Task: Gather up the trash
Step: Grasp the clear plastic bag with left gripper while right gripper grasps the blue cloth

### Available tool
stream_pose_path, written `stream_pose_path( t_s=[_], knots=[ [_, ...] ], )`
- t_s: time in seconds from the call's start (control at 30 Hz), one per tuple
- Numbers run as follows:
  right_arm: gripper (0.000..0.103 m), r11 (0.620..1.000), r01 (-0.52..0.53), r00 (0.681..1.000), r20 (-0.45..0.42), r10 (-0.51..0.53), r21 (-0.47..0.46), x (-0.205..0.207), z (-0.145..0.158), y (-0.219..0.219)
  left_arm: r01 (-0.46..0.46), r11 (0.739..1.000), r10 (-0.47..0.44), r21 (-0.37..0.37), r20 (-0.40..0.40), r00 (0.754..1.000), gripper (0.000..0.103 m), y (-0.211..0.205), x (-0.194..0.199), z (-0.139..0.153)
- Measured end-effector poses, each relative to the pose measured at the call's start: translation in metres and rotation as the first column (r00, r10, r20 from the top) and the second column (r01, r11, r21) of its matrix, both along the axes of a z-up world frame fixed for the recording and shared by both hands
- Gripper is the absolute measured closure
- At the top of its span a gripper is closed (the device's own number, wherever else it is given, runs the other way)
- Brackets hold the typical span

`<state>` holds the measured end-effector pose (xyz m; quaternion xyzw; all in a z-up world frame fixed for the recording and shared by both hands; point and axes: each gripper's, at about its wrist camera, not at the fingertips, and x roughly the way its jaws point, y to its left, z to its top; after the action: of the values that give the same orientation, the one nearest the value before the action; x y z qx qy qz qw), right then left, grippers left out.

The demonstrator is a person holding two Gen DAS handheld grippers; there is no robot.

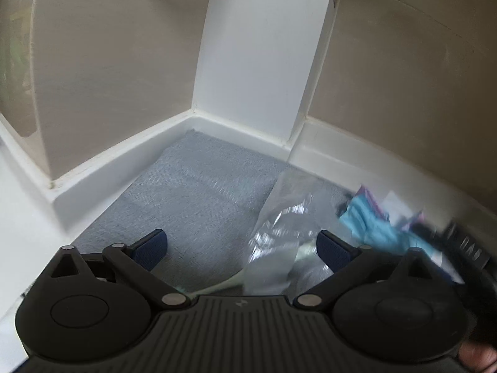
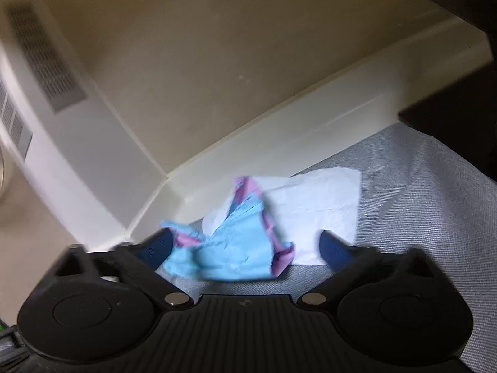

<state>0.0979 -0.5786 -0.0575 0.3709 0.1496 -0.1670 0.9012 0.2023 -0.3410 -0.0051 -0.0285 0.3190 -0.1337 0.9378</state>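
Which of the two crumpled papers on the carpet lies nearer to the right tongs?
The blue-and-pink paper, crumpled between the fingers of the right tongs. The plain white paper lies behind it, toward the wall.

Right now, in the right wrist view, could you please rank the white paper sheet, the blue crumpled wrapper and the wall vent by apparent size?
1. Blue crumpled wrapper, though nearest the camera.
2. White paper sheet, partly hidden behind it; possibly larger.
3. Wall vent, far off, so unsure.

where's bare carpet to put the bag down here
Free: the grey carpet between the white skirting board and the clear plastic bag. Crowded: along the other wall, where the crumpled blue and pink wrapper and white paper sheet lie, with the right gripper over them.
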Motion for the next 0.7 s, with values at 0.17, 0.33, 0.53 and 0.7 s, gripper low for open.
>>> stream_pose_path(
  t_s=[0.17, 0.33, 0.53, 0.7],
  knots=[
    [0.103, 0.998, 0.01, 1.0, 0.029, -0.008, -0.065, -0.008, 0.006, 0.005, -0.008, 0.999, 0.008, -0.04, -0.019, 1.0, 0.103, 0.003, 0.0, 0.008],
    [0.103, 0.969, 0.03, 0.992, 0.129, 0.002, -0.244, -0.02, 0.025, 0.025, -0.013, 0.993, 0.019, -0.118, 0.046, 0.999, 0.103, 0.037, -0.025, 0.043],
    [0.087, 0.975, -0.012, 0.993, 0.113, 0.038, -0.221, -0.02, 0.032, 0.02, -0.004, 0.992, 0.019, -0.129, 0.111, 0.994, 0.103, 0.085, -0.078, 0.073],
    [0.018, 0.954, -0.041, 0.999, -0.021, 0.037, -0.295, -0.022, 0.043, 0.039, 0.007, 0.994, 0.009, -0.112, 0.142, 0.99, 0.103, 0.118, -0.12, 0.088]
  ],
)
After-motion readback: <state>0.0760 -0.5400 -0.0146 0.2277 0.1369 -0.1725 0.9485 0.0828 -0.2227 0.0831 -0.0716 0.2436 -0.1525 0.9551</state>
